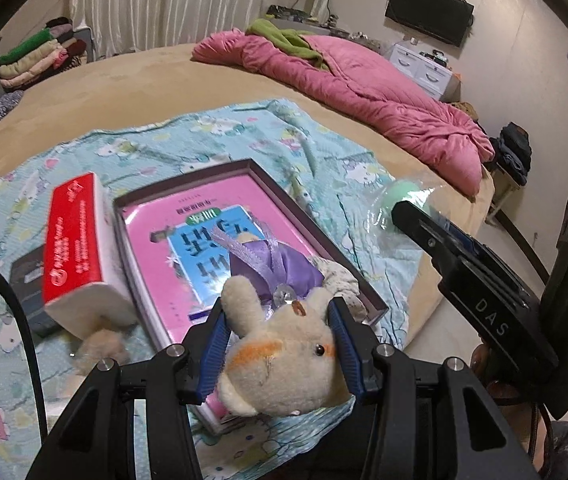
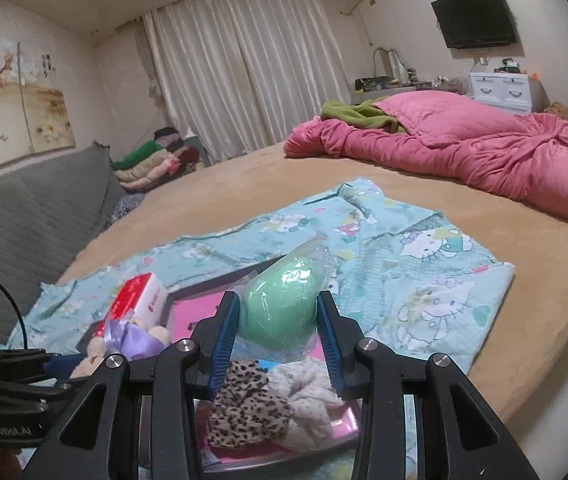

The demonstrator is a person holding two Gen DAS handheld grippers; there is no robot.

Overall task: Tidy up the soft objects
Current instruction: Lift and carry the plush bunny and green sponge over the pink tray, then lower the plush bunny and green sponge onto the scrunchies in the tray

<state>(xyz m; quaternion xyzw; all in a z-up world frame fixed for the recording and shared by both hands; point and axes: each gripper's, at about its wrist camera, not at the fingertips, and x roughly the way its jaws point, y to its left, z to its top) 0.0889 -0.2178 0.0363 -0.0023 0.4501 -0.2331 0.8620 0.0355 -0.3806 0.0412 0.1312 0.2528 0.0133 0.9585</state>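
Left tongs (image 1: 280, 332) angled steeply down, clenched on a cream plush toy (image 1: 284, 364) at 6 o'clock, above the shallow tray (image 1: 188, 188). Right tongs (image 2: 278, 320) tilted gently down, clamped around a green egg-shaped sponge (image 2: 282, 304) in clear wrap, over a leopard-print scrunchie (image 2: 244, 404) and a cream fluffy one (image 2: 312, 396) in the tray. Purple satin pouch (image 1: 280, 264) lying on the pink book (image 1: 144, 236) inside. Red tissue pack (image 1: 76, 244) at 9 o'clock, leaning on the tray. All on a blue cartoon-print cloth (image 2: 424, 264) over a tan bed (image 2: 544, 300); pink quilt (image 2: 484, 148) at 2 o'clock, white curtains (image 2: 236, 64) at 12.
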